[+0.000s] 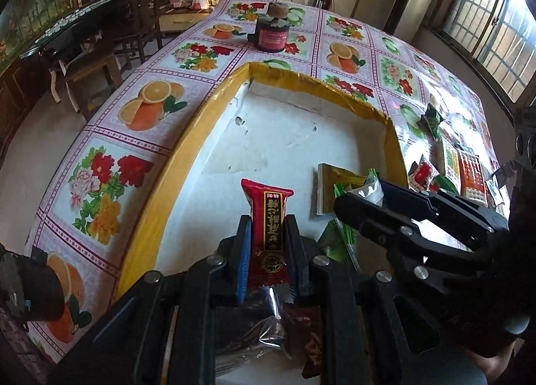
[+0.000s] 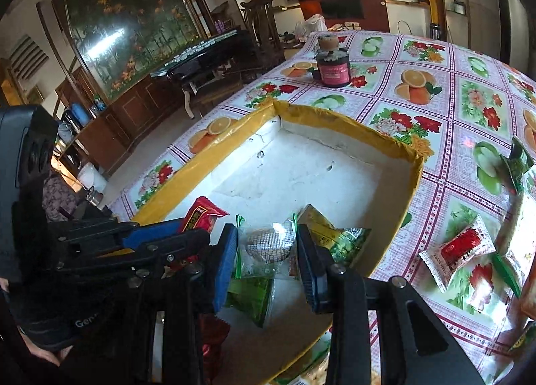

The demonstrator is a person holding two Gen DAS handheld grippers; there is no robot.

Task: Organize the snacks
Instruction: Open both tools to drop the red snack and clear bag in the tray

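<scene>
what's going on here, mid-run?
A person with a gripper in each hand is sorting snacks into a shallow yellow-rimmed box on the flowered tablecloth. The left gripper is shut on a red snack packet and holds it over the box. The right gripper is over the box beside it, with a clear-and-green packet between its jaws. A few green packets already lie inside. More snacks, including a red-and-white packet, wait on the cloth outside.
</scene>
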